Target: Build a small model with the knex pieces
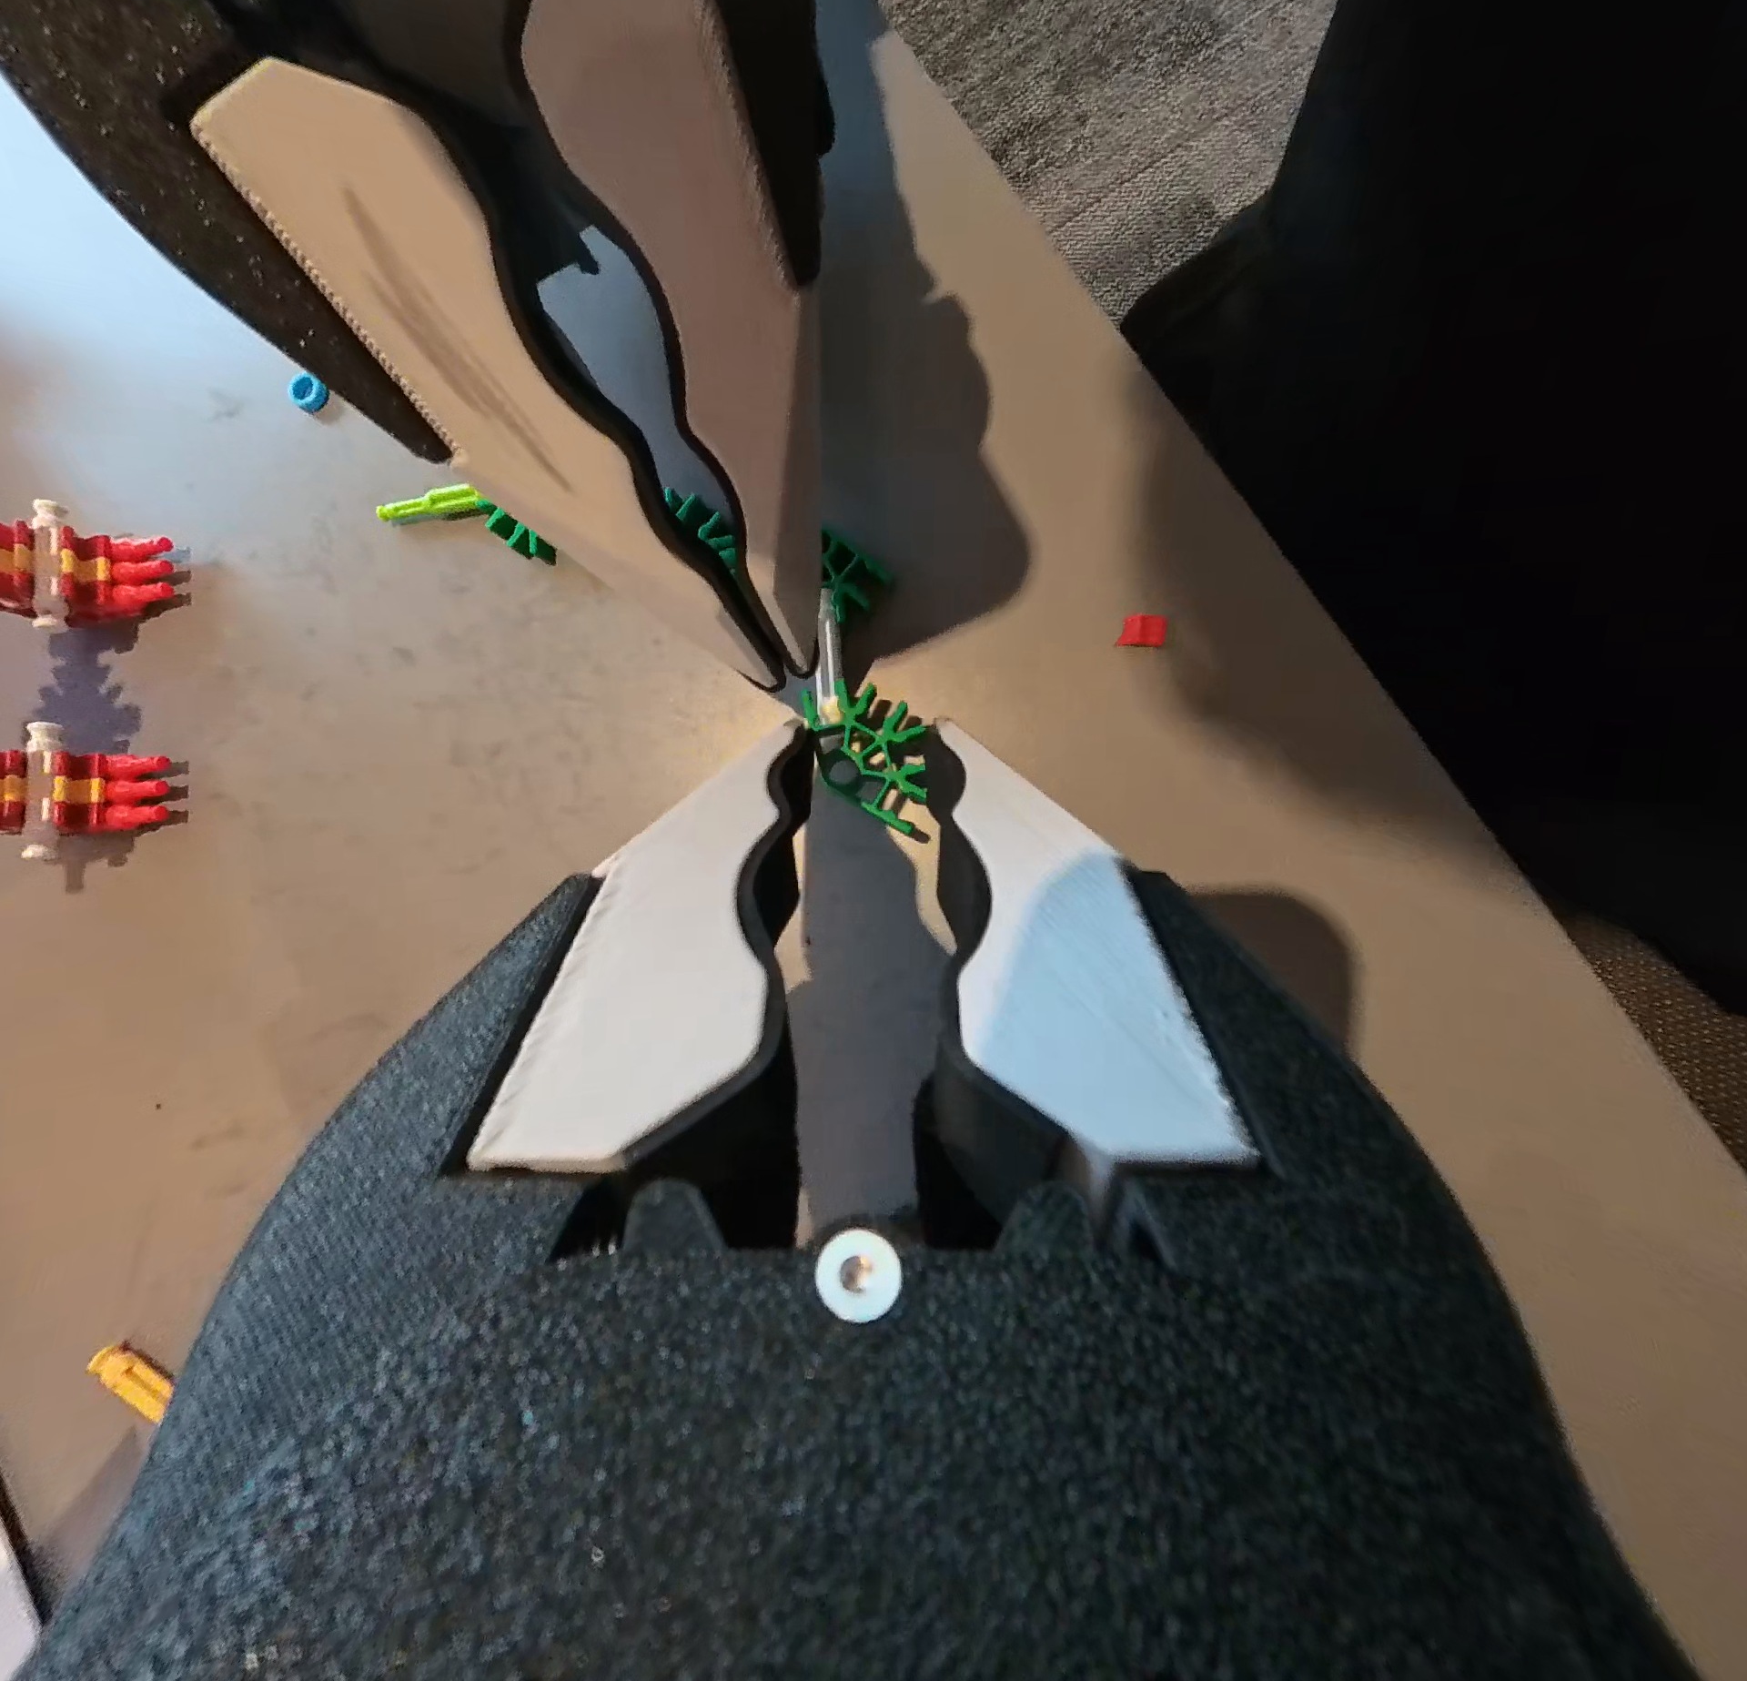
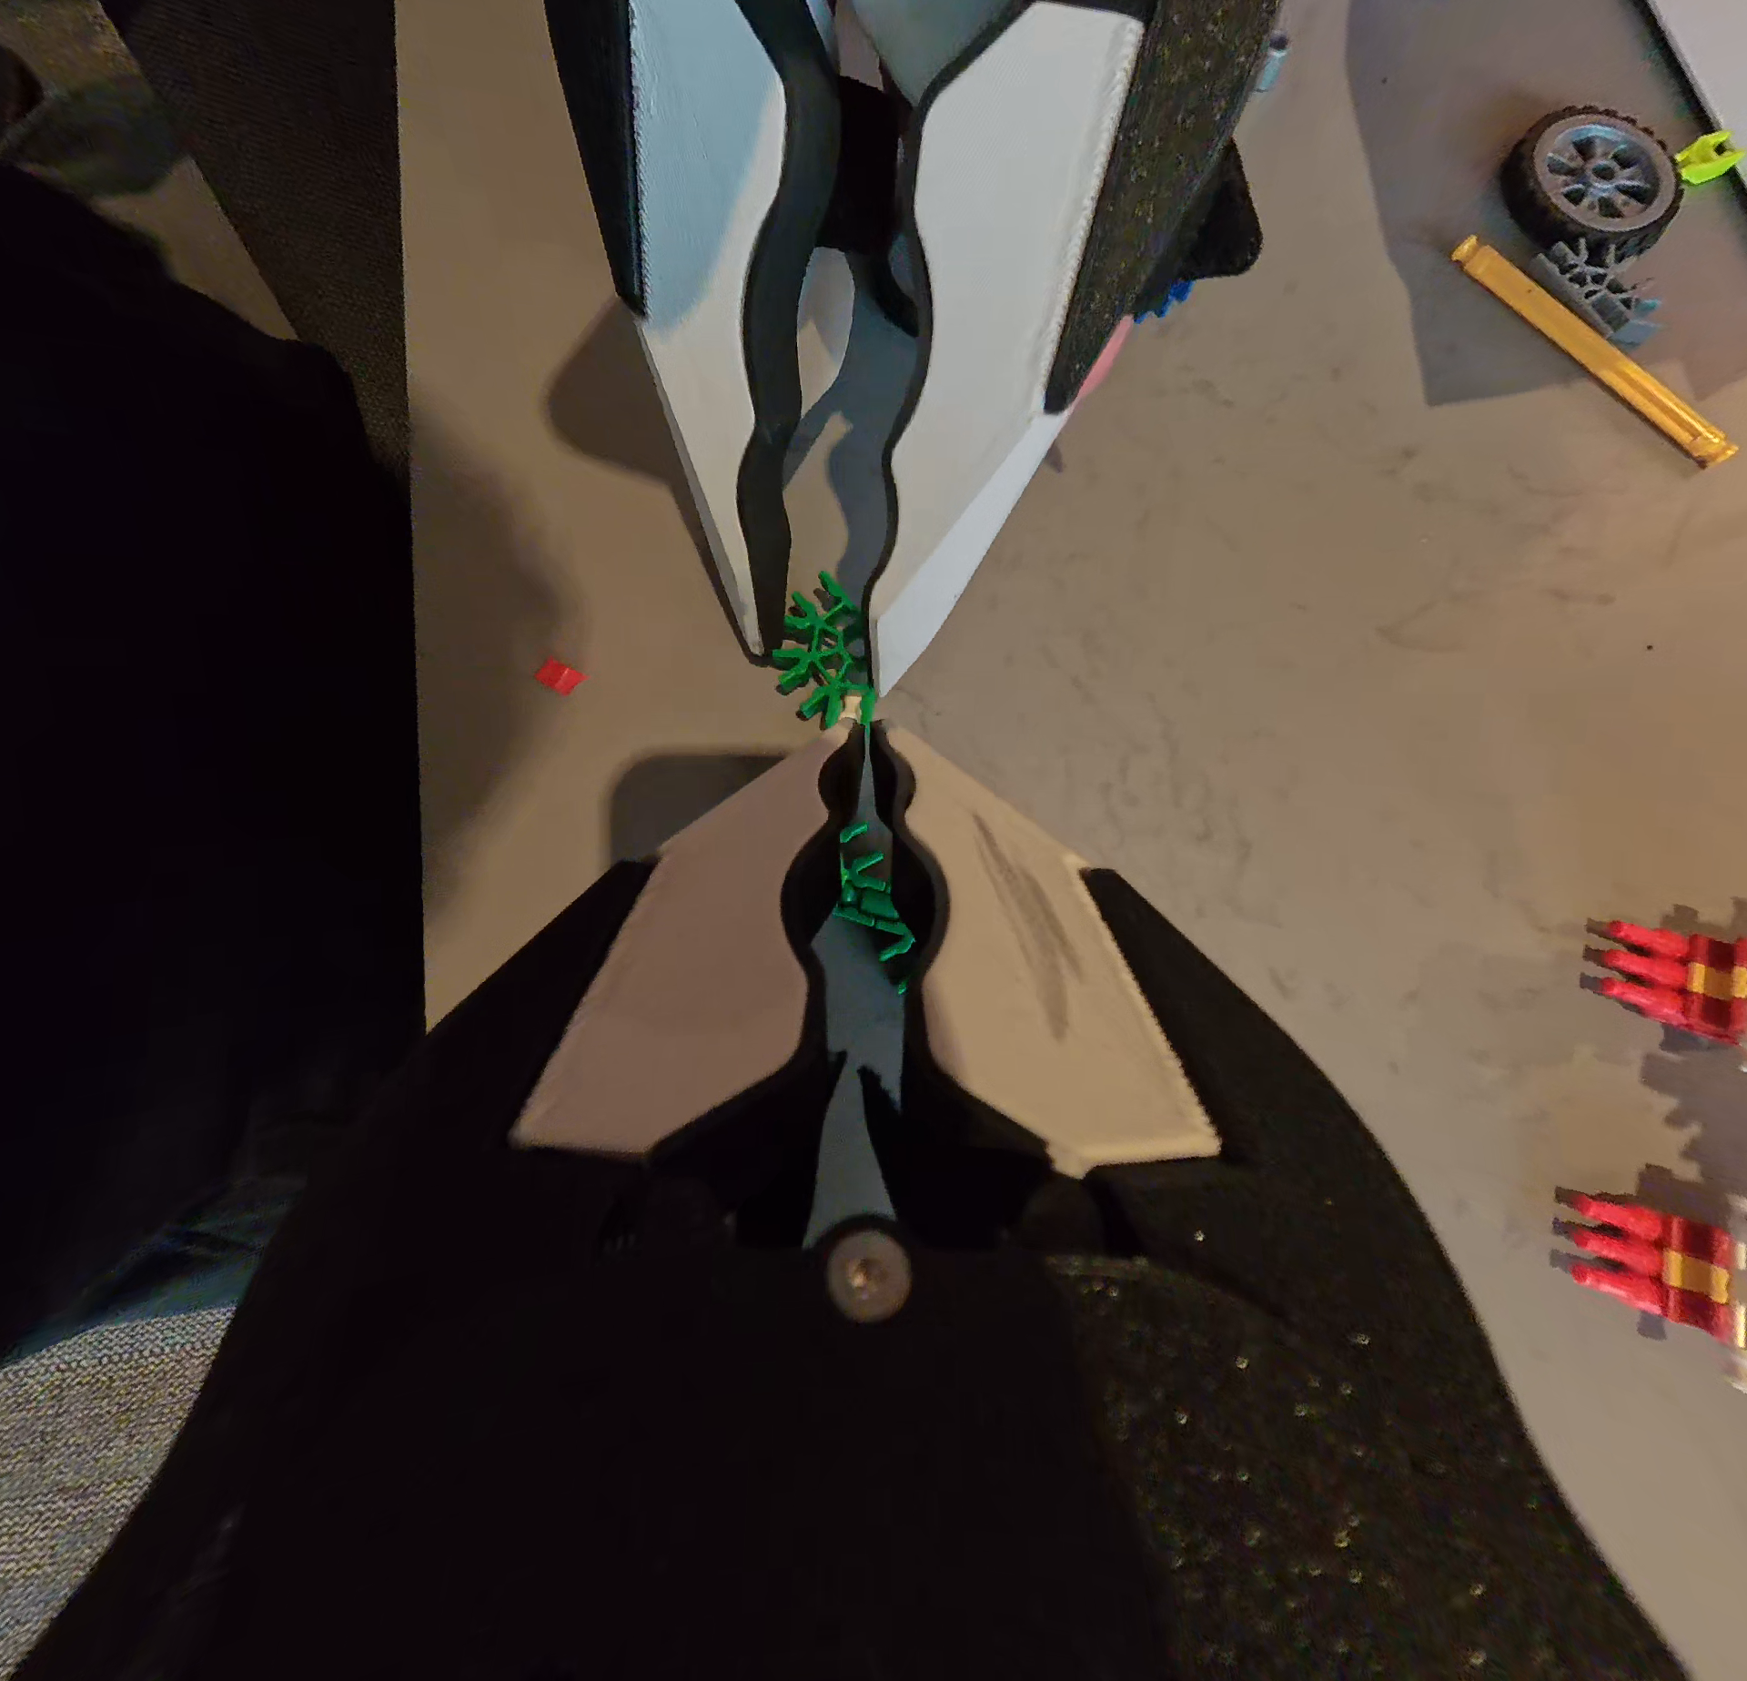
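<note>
My left gripper [image 1: 870, 737] is shut on a green snowflake-shaped connector [image 1: 870, 766], held just above the tan table [image 1: 378, 879]. My right gripper [image 2: 862, 735] faces it tip to tip, with its jaws nearly closed on a thin clear rod [image 1: 827, 638]. The rod's end meets the green connector [image 2: 821, 652] at its rim. A second green connector [image 2: 870, 898] shows through the gap under my right fingers, and it also shows in the left wrist view [image 1: 851, 567]. I cannot tell whether it sits on the rod.
Two red-and-yellow assemblies [image 1: 85, 567] [image 1: 85, 789] lie to one side. A small red piece [image 1: 1141, 630] lies near the table edge, beside a dark shape. A wheel [image 2: 1598, 184], a yellow rod [image 2: 1588, 350], a grey connector [image 2: 1598, 288], a blue ring [image 1: 307, 395] and a lime rod [image 1: 425, 504] lie scattered. Both grippers' tips are close together, under 4 cm apart. Between my left fingertips and the small red piece [image 1: 1141, 630] there is roughly 5 cm. The right camera catches it too, in the right wrist view [image 2: 556, 669].
</note>
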A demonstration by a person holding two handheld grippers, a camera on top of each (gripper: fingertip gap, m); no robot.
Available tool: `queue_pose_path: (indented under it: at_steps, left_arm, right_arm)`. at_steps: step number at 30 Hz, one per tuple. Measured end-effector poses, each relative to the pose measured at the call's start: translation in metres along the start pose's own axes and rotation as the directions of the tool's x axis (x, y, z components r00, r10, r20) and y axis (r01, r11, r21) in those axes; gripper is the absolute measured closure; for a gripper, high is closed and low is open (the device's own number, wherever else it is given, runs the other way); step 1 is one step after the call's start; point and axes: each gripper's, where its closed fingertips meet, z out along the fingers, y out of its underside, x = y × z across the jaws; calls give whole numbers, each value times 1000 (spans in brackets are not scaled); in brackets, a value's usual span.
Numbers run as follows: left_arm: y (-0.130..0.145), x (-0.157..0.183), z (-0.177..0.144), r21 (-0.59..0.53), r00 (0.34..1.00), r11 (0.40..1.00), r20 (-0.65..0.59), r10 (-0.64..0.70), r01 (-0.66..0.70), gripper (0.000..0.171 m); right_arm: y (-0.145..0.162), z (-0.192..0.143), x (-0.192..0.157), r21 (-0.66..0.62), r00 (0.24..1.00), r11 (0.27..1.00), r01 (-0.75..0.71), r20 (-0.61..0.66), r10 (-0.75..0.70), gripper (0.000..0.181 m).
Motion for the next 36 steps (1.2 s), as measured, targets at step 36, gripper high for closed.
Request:
queue_pose_path:
  at_steps: [36]
  left_arm:
    - [3, 0, 6, -41, 991, 998, -127, -43, 38, 150]
  right_arm:
    - [6, 10, 0, -226, 992, 967, 120, 68, -107, 181]
